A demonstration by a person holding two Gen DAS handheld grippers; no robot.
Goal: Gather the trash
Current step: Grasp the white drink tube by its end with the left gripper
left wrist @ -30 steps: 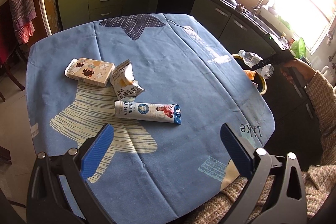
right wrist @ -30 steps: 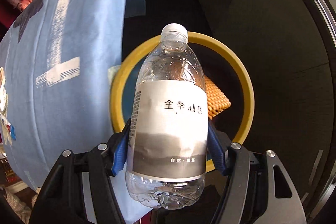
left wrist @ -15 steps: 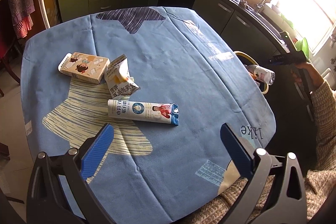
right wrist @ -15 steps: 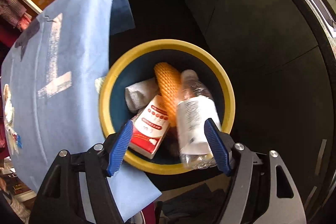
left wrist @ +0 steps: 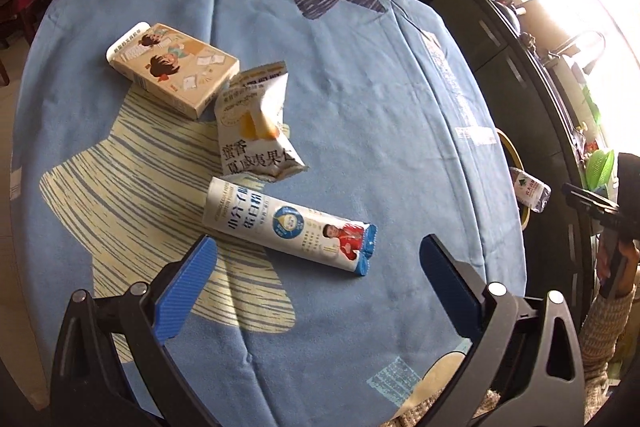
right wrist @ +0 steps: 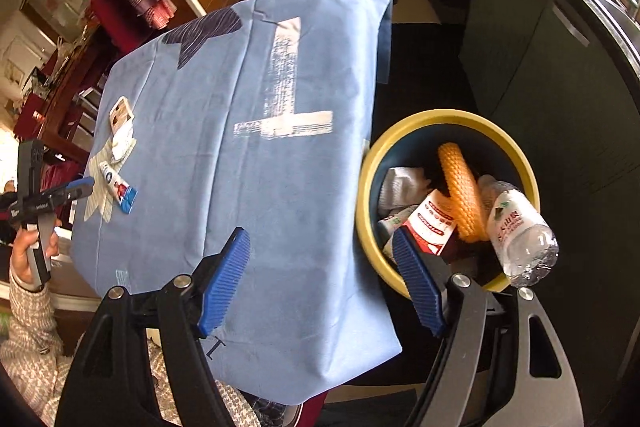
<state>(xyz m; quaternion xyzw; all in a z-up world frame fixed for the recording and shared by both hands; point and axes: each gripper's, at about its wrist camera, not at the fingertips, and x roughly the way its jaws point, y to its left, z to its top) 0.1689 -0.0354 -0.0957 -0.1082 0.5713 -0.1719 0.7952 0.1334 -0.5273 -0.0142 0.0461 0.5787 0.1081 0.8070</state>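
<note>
- Moved since earlier: clear plastic bottle [right wrist: 520, 227], formerly pinched in right claw [right wrist: 320, 275], now lies tilted against the rim of the yellow-rimmed round bin [right wrist: 452, 117], beside orange foam netting [right wrist: 460, 191] and a red-and-white carton [right wrist: 434, 223].
- Right claw: ribbed blue pads have just been spreading; nothing between them.
- Left claw [left wrist: 316, 287]: spread, empty, above the blue cloth-covered counter [left wrist: 380, 87].
- Remaining on counter: flat cardboard box [left wrist: 176, 69], crumpled, seemingly opened pouch [left wrist: 256, 123], long glossy wrapper [left wrist: 292, 225].
</note>
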